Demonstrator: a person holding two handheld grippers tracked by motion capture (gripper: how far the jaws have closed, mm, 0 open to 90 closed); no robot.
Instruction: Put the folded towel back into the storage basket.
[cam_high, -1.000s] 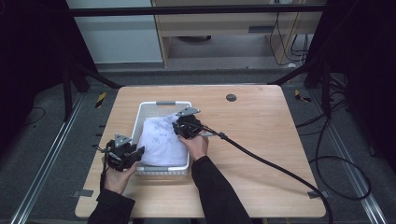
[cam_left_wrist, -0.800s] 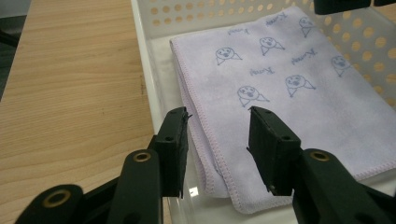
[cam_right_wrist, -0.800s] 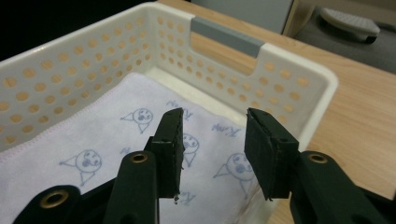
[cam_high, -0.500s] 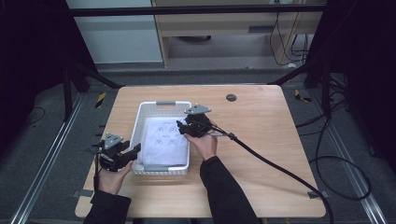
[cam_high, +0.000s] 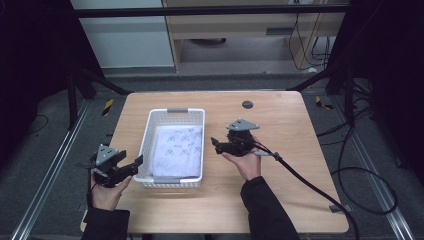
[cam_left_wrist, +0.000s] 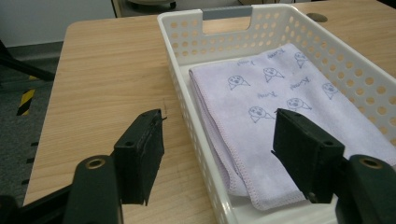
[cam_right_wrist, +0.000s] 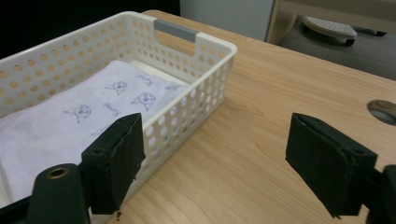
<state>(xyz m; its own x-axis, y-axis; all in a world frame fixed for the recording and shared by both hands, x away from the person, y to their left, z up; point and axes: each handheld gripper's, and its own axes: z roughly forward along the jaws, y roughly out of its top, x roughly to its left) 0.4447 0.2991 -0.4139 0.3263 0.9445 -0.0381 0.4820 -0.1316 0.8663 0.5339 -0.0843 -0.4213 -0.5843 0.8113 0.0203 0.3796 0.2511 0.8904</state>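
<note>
Lying in the basket: the folded towel (cam_high: 177, 150), pale lilac with small printed faces, flat on the basket floor with its stitched edges stacked toward the near end; nothing touches it.
Holding the towel: the white basket (cam_high: 145, 145), perforated walls and a grey handle at its far end, upright on the left half of the table (cam_high: 280, 200).
Left gripper: the left gripper (cam_high: 131, 167) sits in the person's left hand (cam_high: 106, 192) just outside the basket's near left corner. In the left gripper view its jaws have just been opening and stand wide apart, one over the bare wood, the other over the towel's near edge, and the basket wall runs between them. No pad presses on cloth or plastic.
Right gripper: the right gripper (cam_high: 216, 145) rests in the right hand (cam_high: 245, 162) over the tabletop, apart from the basket's right wall. Its jaws have just been opening too and gape with only wood between them in the right gripper view.
Done, by my reading: the towel looks folded and placed, and both claws have let go and stand clear of it.
Left, by my reading: little or nothing with the towel itself; perhaps only parking the grippers on the table.
Farther out: a dark round hole (cam_high: 247, 104) in the tabletop beyond the right gripper, whose cable (cam_high: 310, 182) trails off the near right edge.
</note>
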